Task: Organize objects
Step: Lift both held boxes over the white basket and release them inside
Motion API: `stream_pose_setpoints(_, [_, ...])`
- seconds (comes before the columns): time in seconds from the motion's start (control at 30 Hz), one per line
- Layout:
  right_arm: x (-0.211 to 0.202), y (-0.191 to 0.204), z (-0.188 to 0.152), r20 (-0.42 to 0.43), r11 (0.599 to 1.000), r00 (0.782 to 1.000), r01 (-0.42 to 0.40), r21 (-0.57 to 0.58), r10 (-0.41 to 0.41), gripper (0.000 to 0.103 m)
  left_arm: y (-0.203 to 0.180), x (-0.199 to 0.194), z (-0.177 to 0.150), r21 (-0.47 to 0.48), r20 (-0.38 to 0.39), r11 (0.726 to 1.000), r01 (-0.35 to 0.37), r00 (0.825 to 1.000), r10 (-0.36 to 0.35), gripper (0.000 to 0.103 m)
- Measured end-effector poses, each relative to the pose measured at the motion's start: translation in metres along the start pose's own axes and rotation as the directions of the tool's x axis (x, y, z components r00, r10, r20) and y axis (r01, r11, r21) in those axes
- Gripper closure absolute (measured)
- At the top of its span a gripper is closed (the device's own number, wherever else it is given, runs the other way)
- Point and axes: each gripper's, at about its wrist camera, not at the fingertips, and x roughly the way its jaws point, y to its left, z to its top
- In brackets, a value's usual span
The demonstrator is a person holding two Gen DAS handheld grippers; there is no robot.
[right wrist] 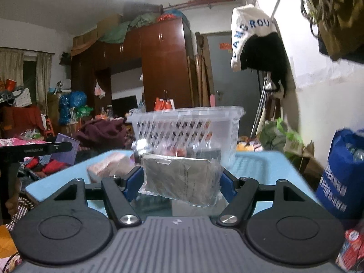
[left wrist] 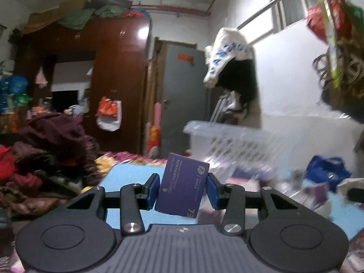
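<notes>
My left gripper (left wrist: 182, 188) is shut on a purple box (left wrist: 182, 187), held tilted above the light blue table (left wrist: 127, 177). My right gripper (right wrist: 179, 179) is shut on a grey packet in clear plastic wrap (right wrist: 179, 178), held above the table (right wrist: 261, 166). A clear plastic slotted basket (right wrist: 188, 127) stands on the table just beyond the packet; it also shows in the left wrist view (left wrist: 227, 141) to the right of the purple box. The left gripper and its purple box (right wrist: 66, 150) show at the left of the right wrist view.
A pinkish packet (right wrist: 107, 166) lies on the table left of the right gripper. Blurred items and a blue bag (left wrist: 327, 170) lie on the table's right side. A blue bag (right wrist: 341, 177) stands right of the table. Piled clothes (left wrist: 45, 145) lie at left.
</notes>
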Motion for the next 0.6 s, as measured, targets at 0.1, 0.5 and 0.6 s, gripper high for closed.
stream_pose_setpoints(0.1, [0.011,-0.003,0.025,0.023,1.000,0.999,-0.025,-0.008,0.025,0.031,-0.009,0.012,0.022,-0.014,0.025,0.997,0.081,0.996,-0.080,0.055])
stream_pose_setpoints(0.5, [0.203,-0.034,0.141,-0.134,0.998,0.991,0.007,-0.060,-0.015,0.030,-0.050,0.206,0.135,-0.138,-0.183,0.977,0.161,0.966,-0.184,0.054])
stream_pose_setpoints(0.6, [0.215,-0.037,0.136,-0.166,0.997,0.985,0.022,-0.075,-0.034,0.014,-0.048,0.229,0.125,-0.185,-0.220,0.971,0.152,0.956,-0.192,0.021])
